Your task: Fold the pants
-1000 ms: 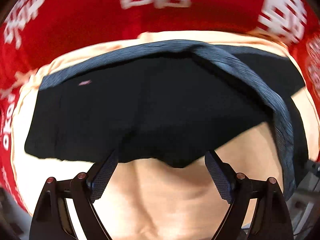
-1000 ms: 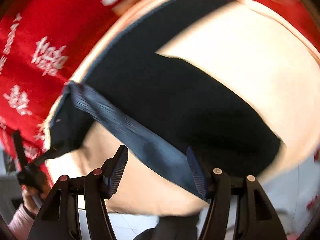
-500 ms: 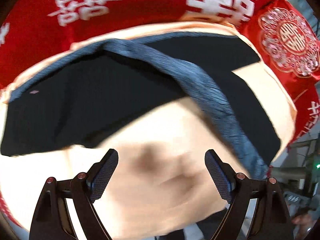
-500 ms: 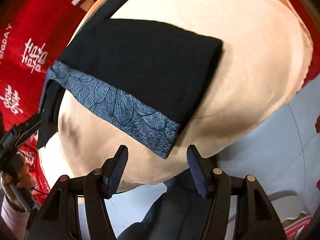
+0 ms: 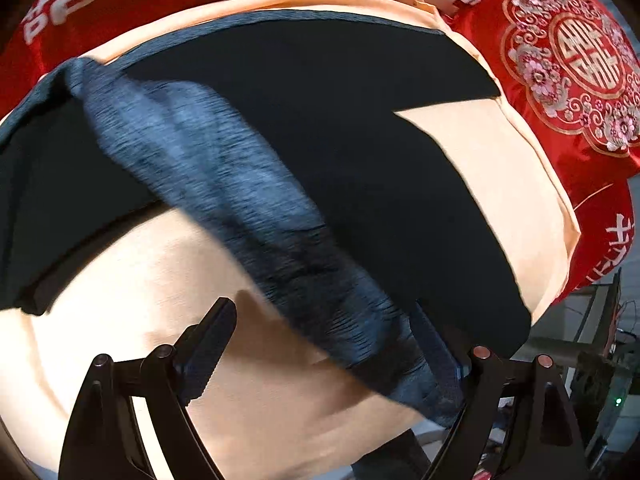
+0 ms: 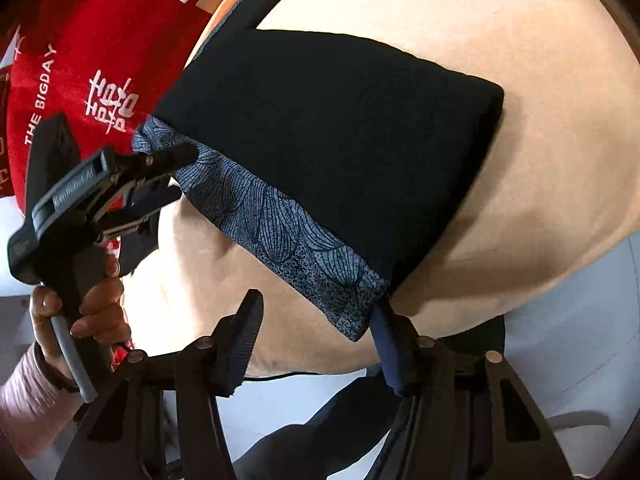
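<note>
One pair of black pants (image 6: 320, 152) lies folded on the peach cushion (image 6: 540, 128), its patterned blue waistband (image 6: 280, 232) along the near edge.

Right gripper (image 6: 316, 340): jaws have just been closing. They stand apart at the waistband's near corner, which shows just in front of the right-hand pad; no cloth is pinched.

Left gripper (image 5: 328, 352): jaws spread wide above the waistband's other end, gripping nothing. Motion blur leaves contact with the band uncertain.

Judgement: both jaws should bite through every layer at the two waistband corners before lifting, then rise together so the fold stays square.

Count: one pair of pants, one cushion, two grippers, one person's hand (image 6: 80, 312) visible.
</note>
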{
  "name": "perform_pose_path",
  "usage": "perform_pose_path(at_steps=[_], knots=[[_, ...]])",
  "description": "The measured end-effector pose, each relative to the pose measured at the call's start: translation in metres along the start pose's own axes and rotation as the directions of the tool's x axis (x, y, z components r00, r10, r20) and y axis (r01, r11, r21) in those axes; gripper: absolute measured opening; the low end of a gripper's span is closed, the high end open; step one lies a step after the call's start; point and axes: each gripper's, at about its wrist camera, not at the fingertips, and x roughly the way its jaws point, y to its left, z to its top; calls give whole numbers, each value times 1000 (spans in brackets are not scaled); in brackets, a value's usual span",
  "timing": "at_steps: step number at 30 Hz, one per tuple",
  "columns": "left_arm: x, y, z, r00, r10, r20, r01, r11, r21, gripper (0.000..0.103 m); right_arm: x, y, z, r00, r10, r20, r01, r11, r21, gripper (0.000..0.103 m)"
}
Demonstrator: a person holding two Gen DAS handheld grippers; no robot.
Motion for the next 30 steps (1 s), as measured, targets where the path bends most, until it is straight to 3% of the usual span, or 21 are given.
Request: perform_pose_path(at_steps=[8, 9, 10, 11, 12, 14, 17, 21, 30], knots=[[15, -34, -11, 999, 32, -14, -32, 999, -17, 89, 5, -10, 4, 998, 66, -18, -65, 996, 55, 52], [15, -35, -13, 999, 38, -12, -38, 999, -19, 89, 5, -10, 4, 998, 65, -21, -63, 996, 65, 47], [15, -38, -15, 999, 47, -11, -47, 999, -17, 83, 5, -10, 5, 998, 53, -31, -50, 996, 71, 26], [16, -40, -15, 998, 56, -13, -56, 998, -15, 65, 5, -9, 5, 998, 41, -45, -38, 997, 67, 3], [17, -42, -16, 997, 73, -17, -73, 997, -11, 58, 5, -8, 7, 998, 28, -60, -24, 998, 64, 3], [14, -43, -16, 997, 80, -17, -80, 997, -7, 26, -3, -4, 10, 998, 23, -55, -20, 998, 54, 3], [4, -38, -18, 1000, 27, -14, -27, 998, -54, 19, -25, 10, 22, 999, 39, -27, -39, 999, 5, 3], [-13, -45, -17, 1000, 9, 19, -8, 997, -74, 19, -58, 29, 50, 998, 62, 13, -61, 996, -66, 3], [-35, -60, 24, 995, -16, 98, 23, 997, -74, 19, -118, 57, 157, 991, 62, 120, -37, 979, -199, 3]])
